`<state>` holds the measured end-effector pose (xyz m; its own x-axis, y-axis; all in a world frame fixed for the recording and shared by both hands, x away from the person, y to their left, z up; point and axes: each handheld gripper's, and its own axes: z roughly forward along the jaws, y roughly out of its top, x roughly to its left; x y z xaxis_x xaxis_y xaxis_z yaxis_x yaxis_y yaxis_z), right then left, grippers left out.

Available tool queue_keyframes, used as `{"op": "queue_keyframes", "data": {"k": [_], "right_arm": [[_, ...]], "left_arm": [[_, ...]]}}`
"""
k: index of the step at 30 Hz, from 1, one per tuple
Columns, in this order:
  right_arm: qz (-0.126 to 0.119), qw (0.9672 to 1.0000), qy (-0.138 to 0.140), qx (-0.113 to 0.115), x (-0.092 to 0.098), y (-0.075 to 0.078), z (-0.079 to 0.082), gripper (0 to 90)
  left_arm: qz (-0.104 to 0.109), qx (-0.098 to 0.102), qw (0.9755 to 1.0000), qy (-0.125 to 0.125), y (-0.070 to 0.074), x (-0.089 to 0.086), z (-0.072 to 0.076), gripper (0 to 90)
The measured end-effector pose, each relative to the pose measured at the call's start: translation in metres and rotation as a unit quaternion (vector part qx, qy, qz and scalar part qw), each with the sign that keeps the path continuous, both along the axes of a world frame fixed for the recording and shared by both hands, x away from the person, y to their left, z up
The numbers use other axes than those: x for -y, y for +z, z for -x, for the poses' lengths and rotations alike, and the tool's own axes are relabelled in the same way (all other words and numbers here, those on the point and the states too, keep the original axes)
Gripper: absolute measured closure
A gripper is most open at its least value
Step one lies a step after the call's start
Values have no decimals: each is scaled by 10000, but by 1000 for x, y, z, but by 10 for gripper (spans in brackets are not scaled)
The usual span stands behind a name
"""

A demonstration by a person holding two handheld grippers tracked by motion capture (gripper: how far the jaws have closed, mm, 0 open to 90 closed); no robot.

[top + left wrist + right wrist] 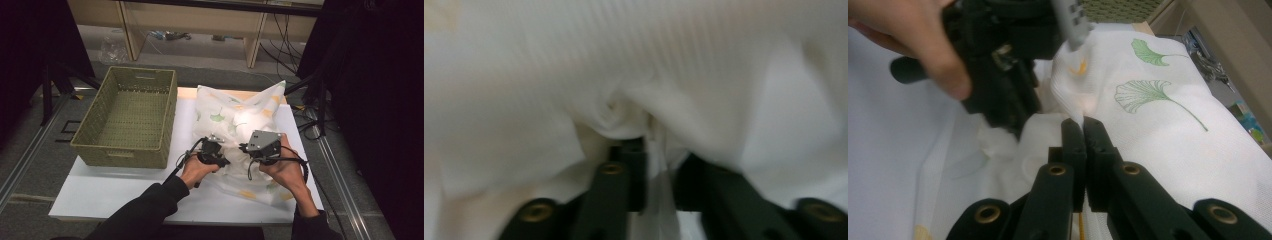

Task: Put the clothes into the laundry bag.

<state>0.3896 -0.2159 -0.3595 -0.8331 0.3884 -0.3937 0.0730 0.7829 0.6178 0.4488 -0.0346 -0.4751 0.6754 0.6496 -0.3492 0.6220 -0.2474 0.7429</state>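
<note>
A pillow in a white case printed with green and orange ginkgo leaves (240, 110) lies on the white table (115, 195). Both grippers work at its bunched near end. My left gripper (220, 161) is shut on a gathered fold of the white cloth (574, 75); in its own view the jaws (651, 150) pinch a strip of it. My right gripper (257, 156) sits close beside it, jaws pressed together (1083, 127) on the edge of the case (1158, 125). The left gripper (1008, 115) and its hand (908, 30) appear just to the left there.
A woven olive basket (120, 150) stands empty on the table's left half, next to the pillow. Bare white table lies in front of the hands. Dark drapes, cables and a low shelf surround the table.
</note>
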Motion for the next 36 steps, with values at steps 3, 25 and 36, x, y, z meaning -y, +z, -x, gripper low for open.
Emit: {"op": "queue_keyframes", "data": {"k": [3, 25, 36], "right_arm": [[8, 10000, 23, 21, 1, 1, 1, 900], [-77, 9998, -157, -24, 12, 7, 3, 900], [-61, 9997, -198, -119, 19, 2, -1, 900]], "left_arm": [[-259, 341, 9991, -14, 10, 3, -10, 850], [-514, 280, 9977, -351, 22, -17, 31, 279], [-789, 499, 9952, -298, 1, 29, 15, 326]]}}
